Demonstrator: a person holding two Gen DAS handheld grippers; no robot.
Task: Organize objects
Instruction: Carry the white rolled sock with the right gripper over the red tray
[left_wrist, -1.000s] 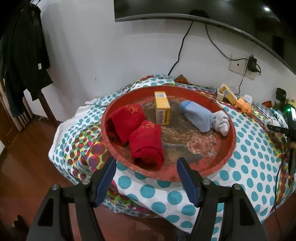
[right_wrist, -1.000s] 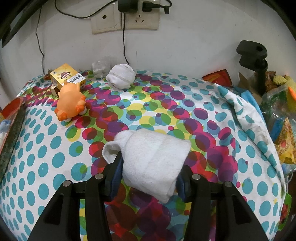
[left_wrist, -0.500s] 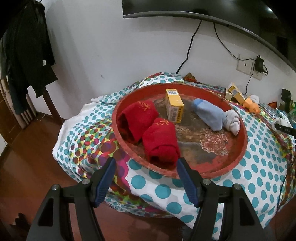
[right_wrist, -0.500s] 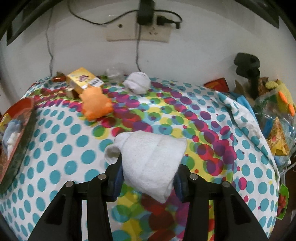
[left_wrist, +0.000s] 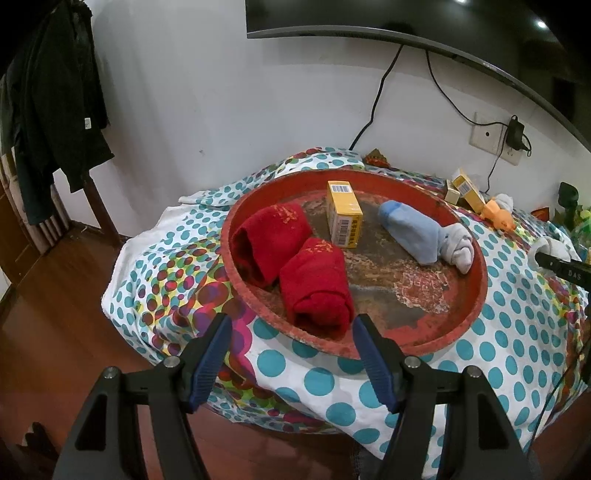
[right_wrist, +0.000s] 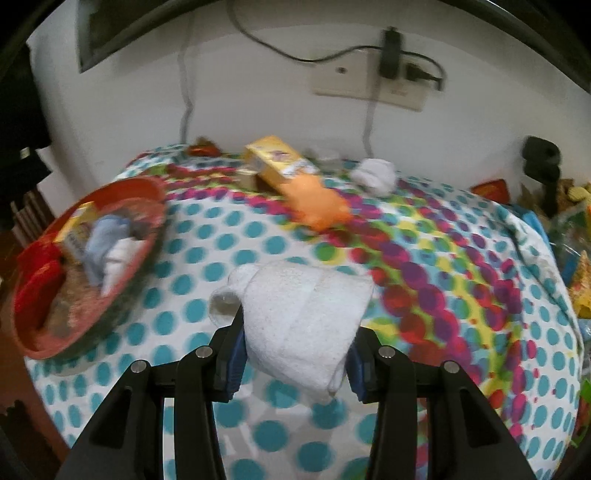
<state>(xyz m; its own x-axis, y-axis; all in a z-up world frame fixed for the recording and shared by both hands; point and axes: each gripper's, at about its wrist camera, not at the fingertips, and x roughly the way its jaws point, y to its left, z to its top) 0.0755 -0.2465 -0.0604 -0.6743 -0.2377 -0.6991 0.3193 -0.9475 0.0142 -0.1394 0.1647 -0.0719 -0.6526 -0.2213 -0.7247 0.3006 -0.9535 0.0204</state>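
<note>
A round red tray (left_wrist: 476, 295) sits on the polka-dot cloth. It holds two rolled red socks (left_wrist: 314, 284), a yellow box (left_wrist: 343, 214) and a blue-and-white sock roll (left_wrist: 421, 236). My left gripper (left_wrist: 291, 354) is open and empty, hovering just off the tray's near rim. My right gripper (right_wrist: 295, 354) is shut on a rolled white sock (right_wrist: 303, 321), held above the cloth to the right of the tray (right_wrist: 122, 306). The white sock and right gripper also show at the far right of the left wrist view (left_wrist: 554, 254).
An orange toy (right_wrist: 317, 203), a yellow box (right_wrist: 280, 162) and a white sock ball (right_wrist: 376, 173) lie near the wall. A black stand (right_wrist: 543, 166) and colourful clutter sit at the right. Dark clothes (left_wrist: 55, 110) hang at the left. A cable runs down the wall.
My right gripper has lifted the white sock and swung left, bringing the red tray into its view. My left gripper has drawn back and up from the tray, still open.
</note>
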